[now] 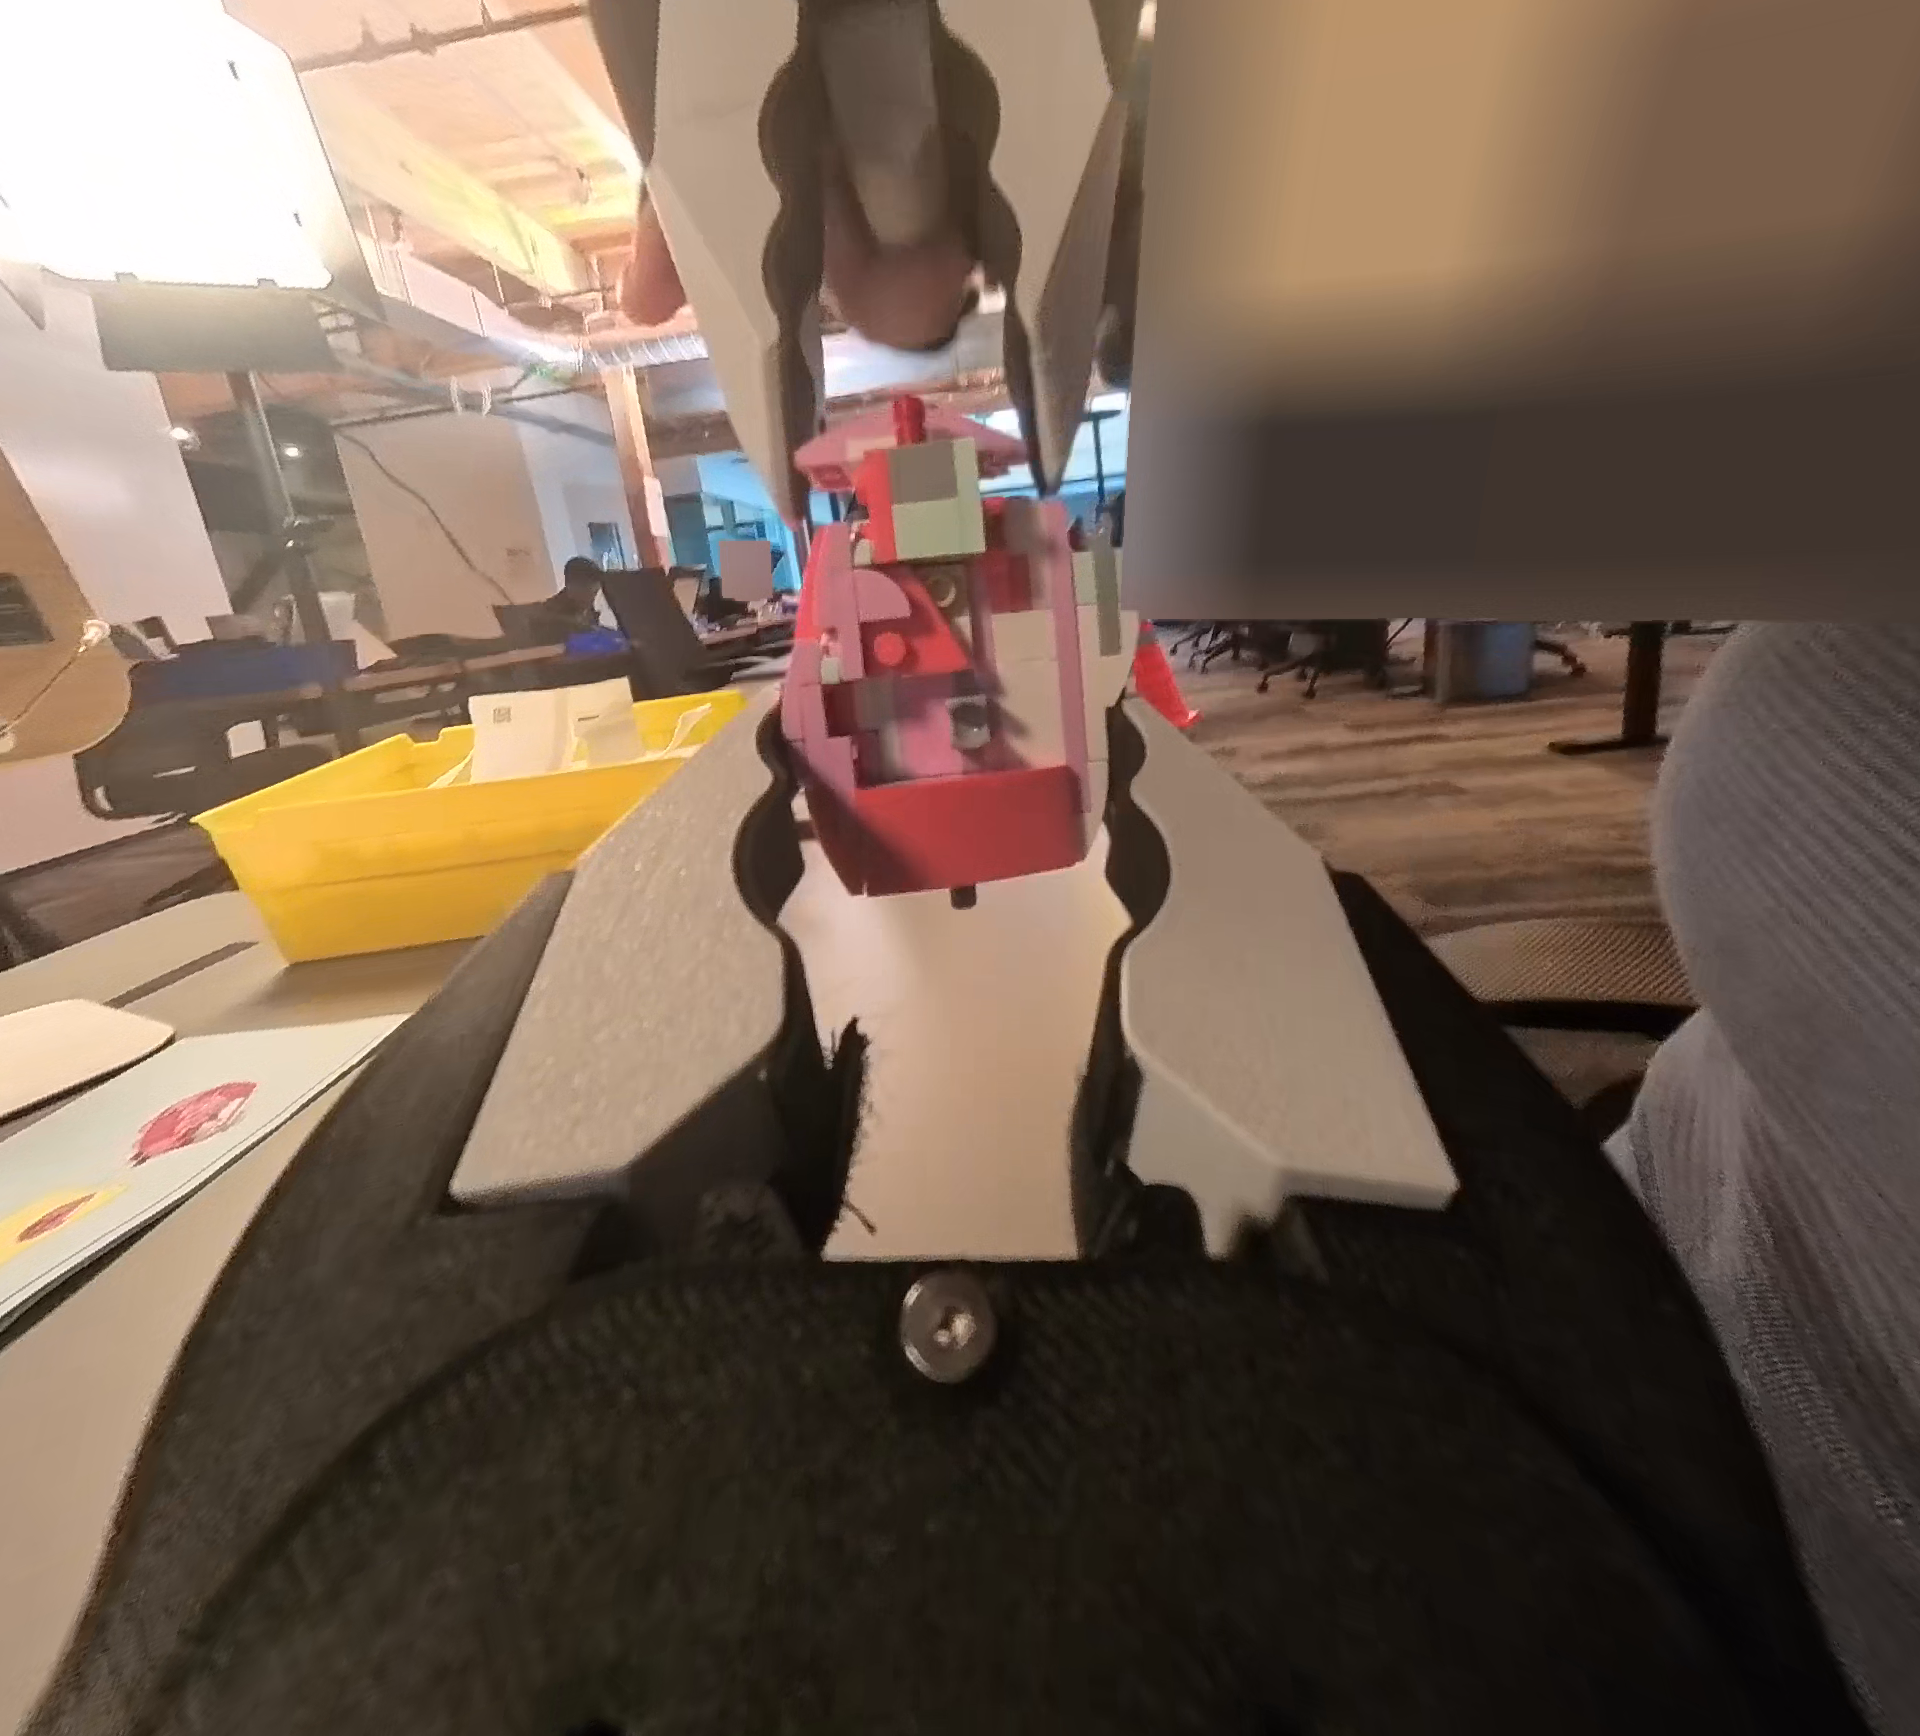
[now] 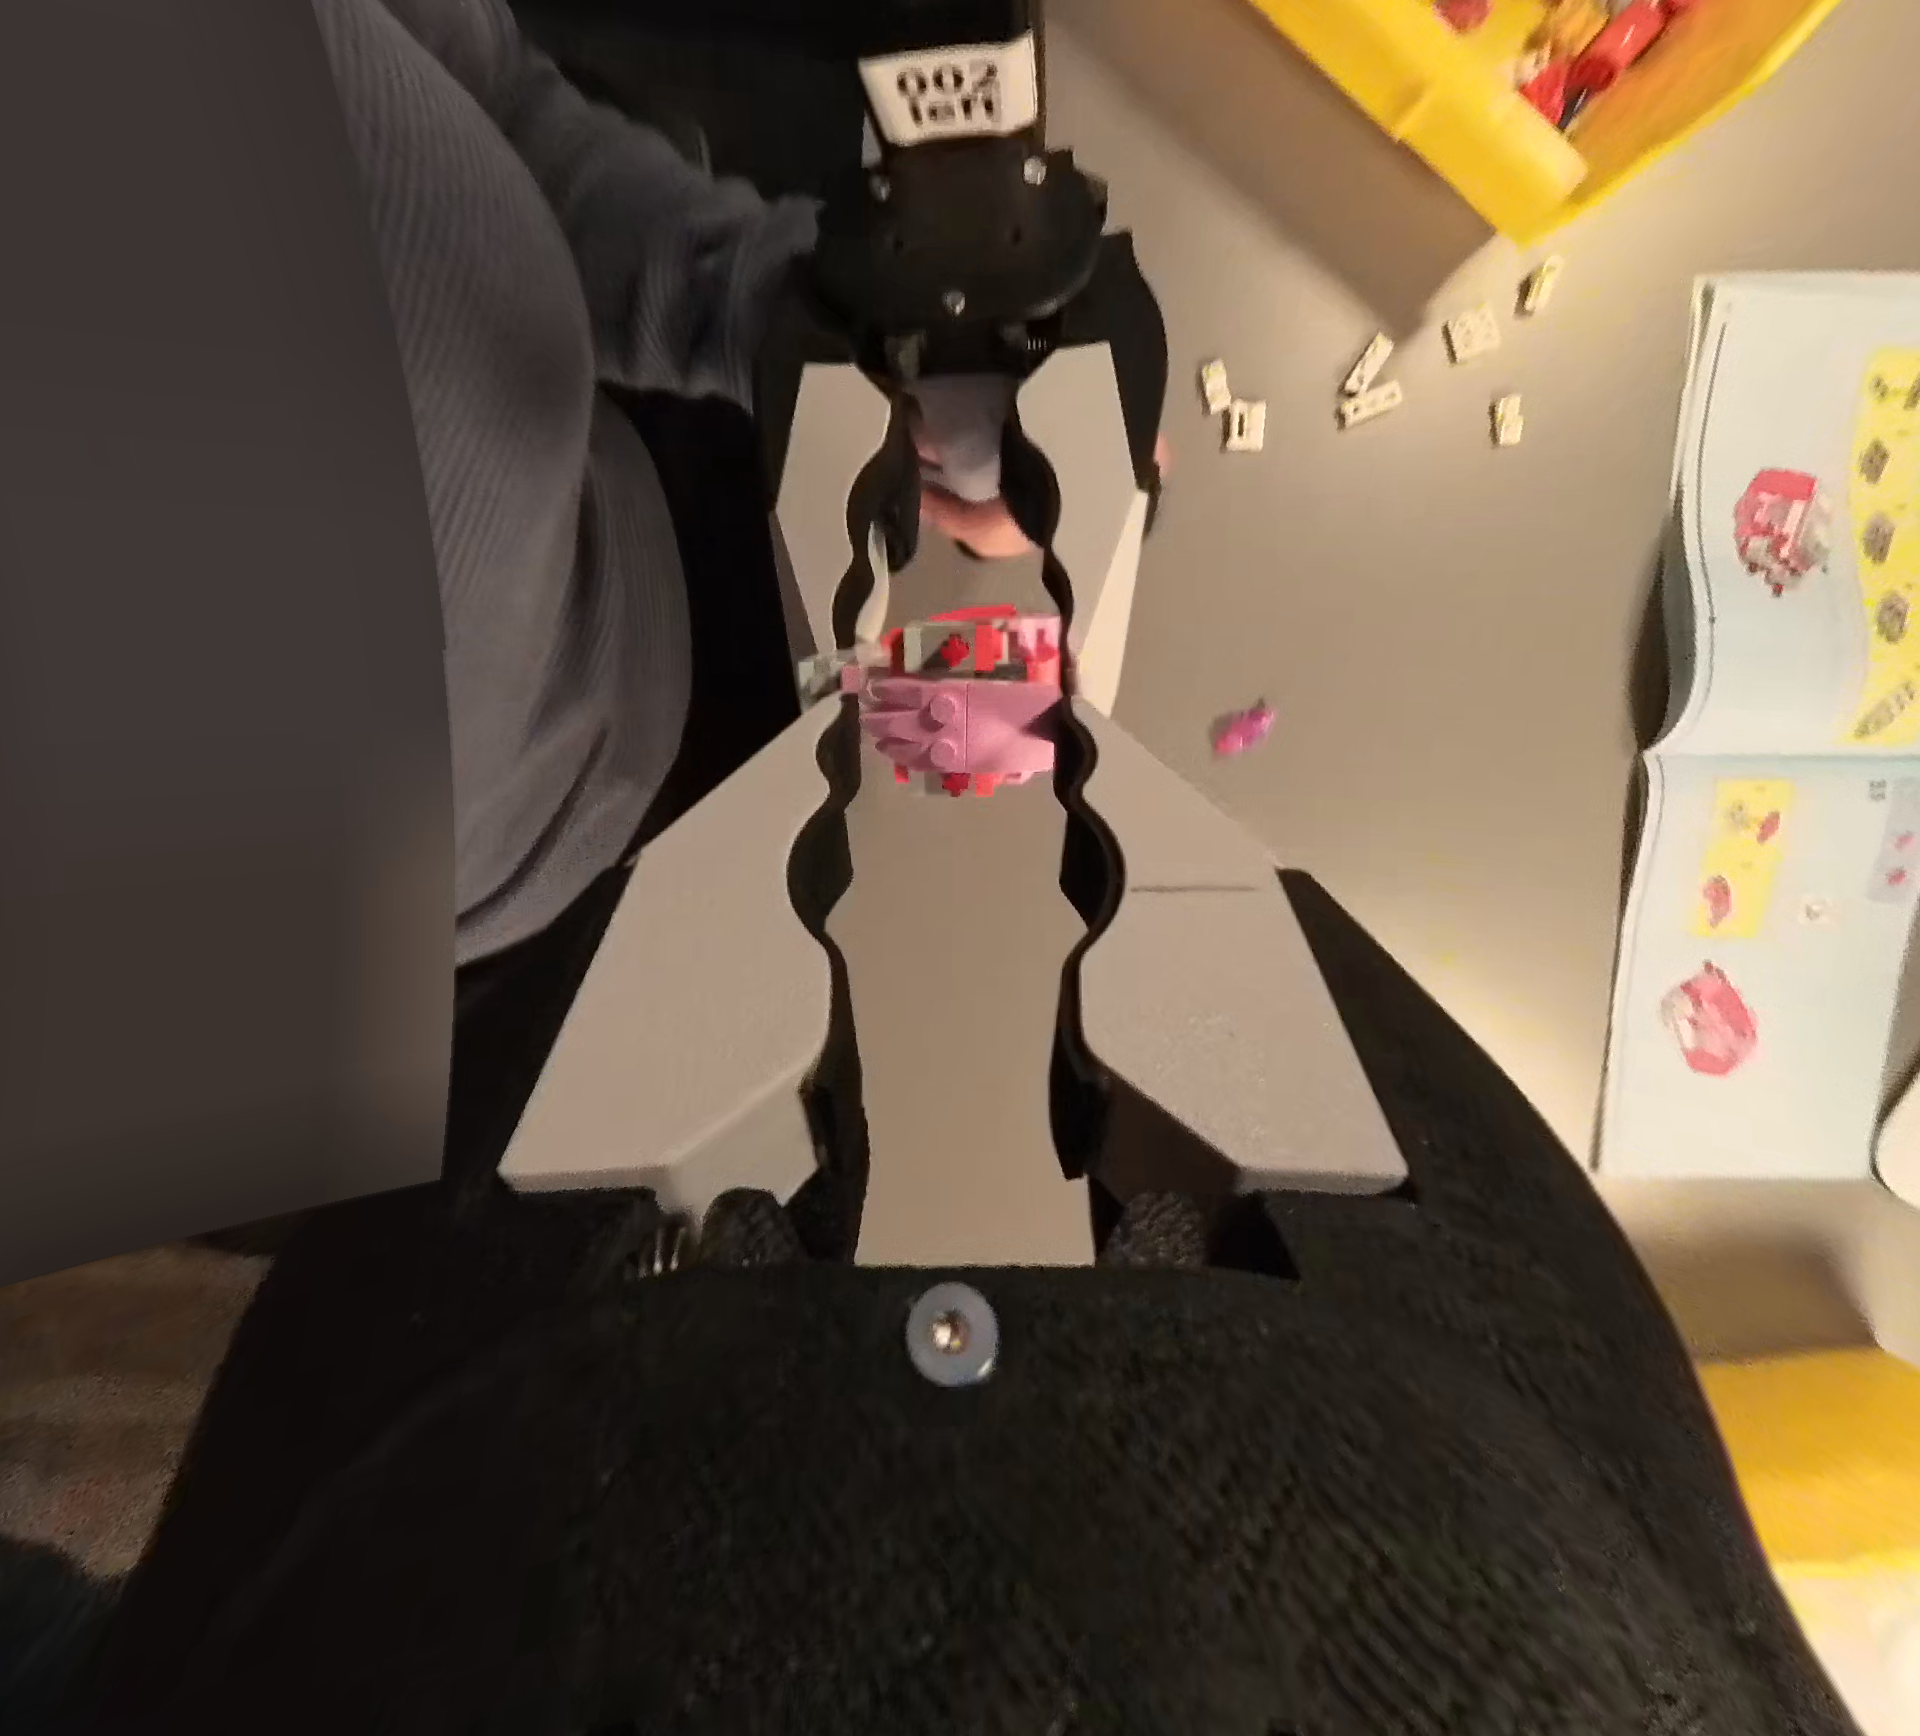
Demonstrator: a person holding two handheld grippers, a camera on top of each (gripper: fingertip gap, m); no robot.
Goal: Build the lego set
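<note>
Left wrist view: a yellow bin [image 1: 416,839] stands left on the table [image 1: 125,980]; the left gripper [image 1: 940,751] clamps a pink-and-red brick model [image 1: 935,710] in mid-air, jaws partly open around it. The right gripper [image 2: 961,720], reaching from above, presses both pads on the model's top. An instruction booklet [image 2: 1787,751] lies at right.

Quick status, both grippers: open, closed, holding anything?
Left gripper: closed on the red and pink brick model, held above the table.
Right gripper: fingers around the model's upper end; contact cannot be told.
</note>
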